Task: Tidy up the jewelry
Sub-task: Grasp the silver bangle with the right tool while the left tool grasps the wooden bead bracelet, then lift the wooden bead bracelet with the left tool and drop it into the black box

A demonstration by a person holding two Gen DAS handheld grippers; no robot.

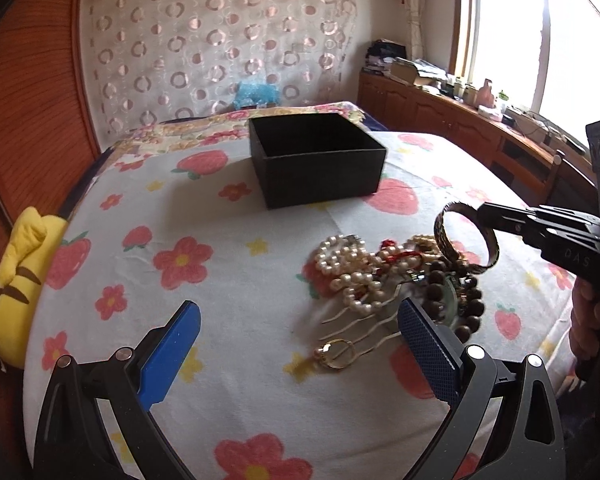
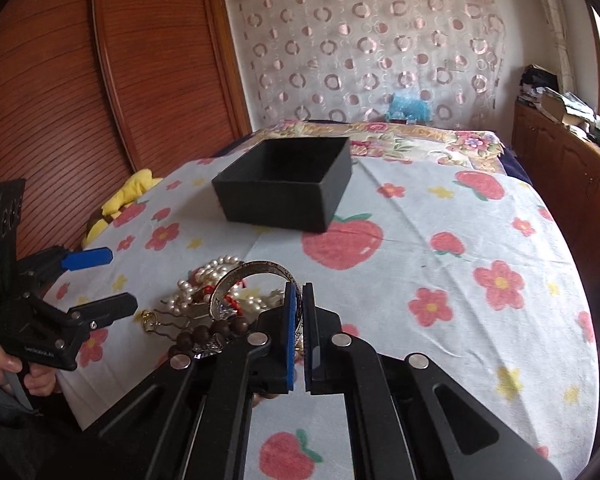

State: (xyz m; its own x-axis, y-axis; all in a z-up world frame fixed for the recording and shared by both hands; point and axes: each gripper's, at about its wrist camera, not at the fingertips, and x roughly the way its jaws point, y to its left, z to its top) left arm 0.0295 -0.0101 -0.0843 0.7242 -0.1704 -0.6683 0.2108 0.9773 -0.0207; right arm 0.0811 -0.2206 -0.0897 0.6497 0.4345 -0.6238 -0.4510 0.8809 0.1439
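Observation:
My right gripper [image 2: 299, 292] is shut on a silver patterned bangle [image 2: 236, 280] and holds it just above the jewelry pile; the bangle also shows in the left wrist view [image 1: 466, 240]. The pile holds a pearl necklace [image 1: 348, 272], dark wooden beads [image 1: 466, 304], a red-string piece [image 1: 396, 254], a metal hair comb [image 1: 360, 326] and a gold ring [image 1: 336, 354]. My left gripper [image 1: 300, 332] is open and empty, low over the bed near the ring and comb. An open black box [image 1: 316, 158] stands further back, also seen in the right wrist view [image 2: 284, 184].
The bed sheet [image 1: 220, 280] has strawberry and flower prints. A yellow plush toy [image 1: 20, 280] lies at the left bed edge by a wooden headboard [image 1: 28, 100]. A wooden cabinet with clutter [image 1: 460, 108] runs along the right under the window.

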